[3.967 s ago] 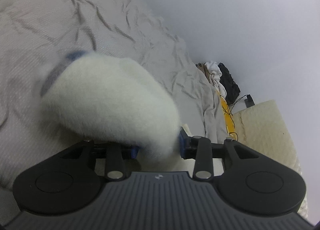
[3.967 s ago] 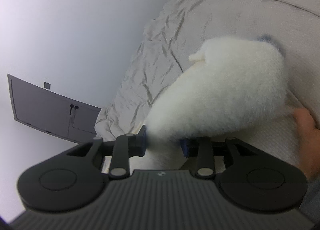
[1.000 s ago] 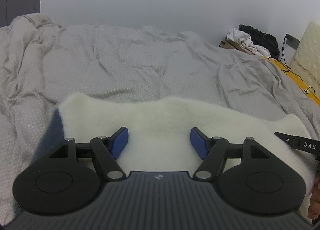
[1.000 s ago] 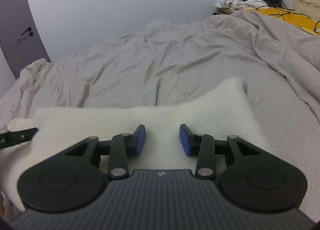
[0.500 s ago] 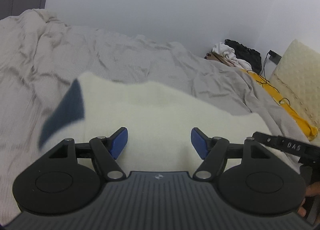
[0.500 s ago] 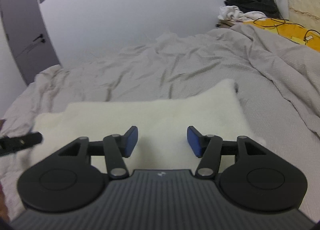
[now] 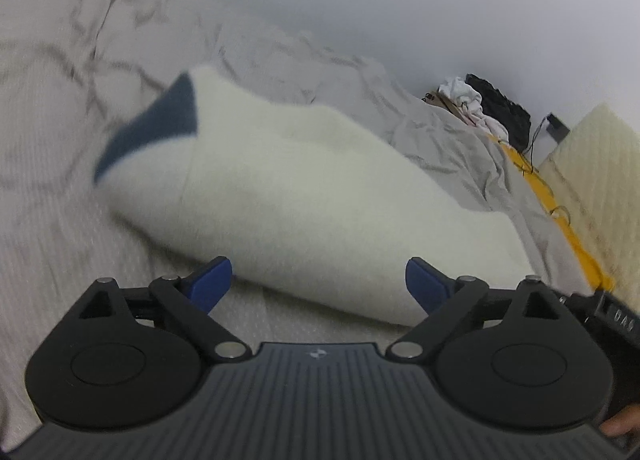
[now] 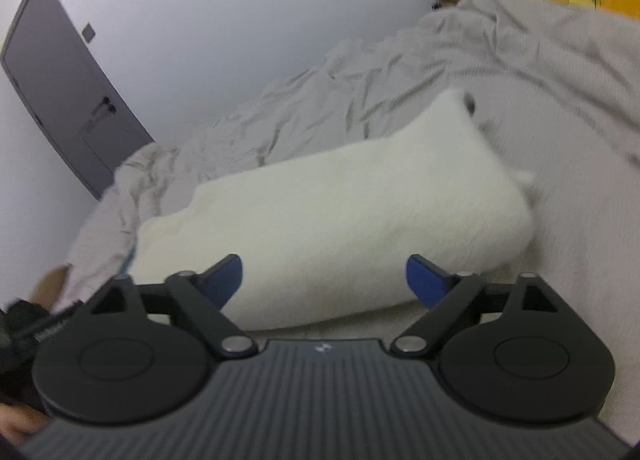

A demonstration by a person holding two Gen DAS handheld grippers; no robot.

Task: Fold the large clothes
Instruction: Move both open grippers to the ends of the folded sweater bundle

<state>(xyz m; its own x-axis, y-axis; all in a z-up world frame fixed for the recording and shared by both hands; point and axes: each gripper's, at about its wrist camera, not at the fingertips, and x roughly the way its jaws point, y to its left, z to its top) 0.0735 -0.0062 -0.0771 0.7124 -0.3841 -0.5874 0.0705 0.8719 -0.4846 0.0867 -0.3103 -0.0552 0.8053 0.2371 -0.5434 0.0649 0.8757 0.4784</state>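
A folded white fleece garment (image 7: 304,196) with a dark blue patch (image 7: 160,128) at its far left corner lies on the grey bed cover (image 7: 60,164). It also shows in the right wrist view (image 8: 332,212). My left gripper (image 7: 320,284) is open and empty, just in front of the garment's near edge. My right gripper (image 8: 324,274) is open and empty, at the garment's near edge too. Both views are blurred.
A pile of white and black clothes (image 7: 484,104) sits at the far right of the bed, beside a yellow strip (image 7: 560,220) and a cream quilted panel (image 7: 600,180). A grey door (image 8: 60,100) stands at the left. The other gripper shows at right (image 7: 612,320).
Both grippers have opened wider and drawn back from over the garment to its near edge. Four seconds ago both were shut on the fleece and held it up; now it lies folded on the bed.
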